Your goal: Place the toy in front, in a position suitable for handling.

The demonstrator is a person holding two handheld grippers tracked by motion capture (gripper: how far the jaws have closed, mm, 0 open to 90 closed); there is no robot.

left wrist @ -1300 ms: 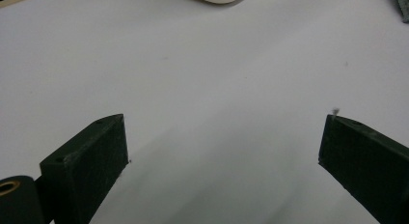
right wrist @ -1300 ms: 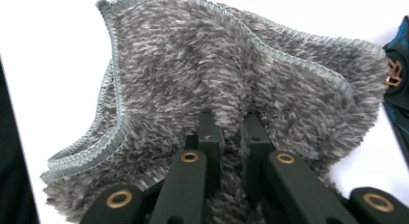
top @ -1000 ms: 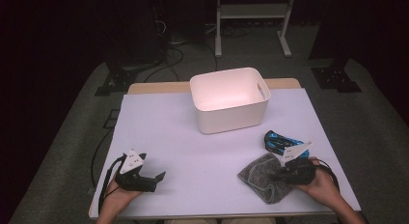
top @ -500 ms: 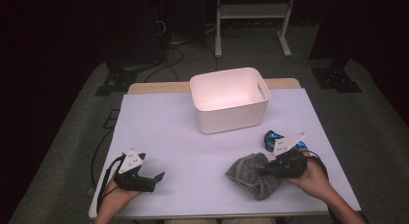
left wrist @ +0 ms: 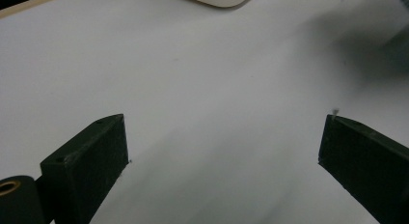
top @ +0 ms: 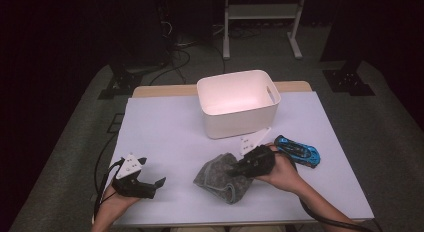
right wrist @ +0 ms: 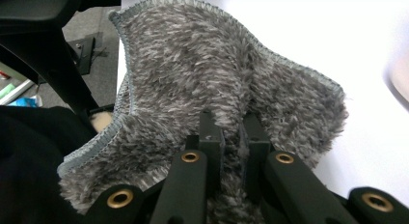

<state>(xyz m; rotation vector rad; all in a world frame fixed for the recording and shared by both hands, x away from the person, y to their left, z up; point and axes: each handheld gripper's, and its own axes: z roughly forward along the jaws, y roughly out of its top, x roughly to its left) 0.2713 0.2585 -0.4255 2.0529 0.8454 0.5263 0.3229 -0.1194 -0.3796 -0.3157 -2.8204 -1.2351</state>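
On the near half of the desk [top: 165, 127], the right gripper [top: 239, 167] has carried the grey fleece cloth [top: 222, 179] leftward, away from the near right edge, over the last second. The cloth's now bunched near the centre, just in front of the white bin [top: 237, 102], and the blue toy car [top: 297, 151], which was touching the cloth before, sits apart at the hand's right. Right jaws are pinched tight on a fold of the cloth; the right gripper view shows pile squeezed between the pads [right wrist: 211, 132]. Probably means the cloth is mid-transfer toward the bin, w/ the lift-over not yet done.

Left gripper [top: 150, 184] hasn't budged at the near left, jaws spread wide w/ nothing between, bare desk ahead of them.

Hard to read: can't tell if the cloth's lower edge drags on the desk or hangs clear. Right jaw tips are buried in fleece. Bin's floor is partly hidden by its near wall. In the left gripper view the cloth is a blur at top right and the bin is cut off.
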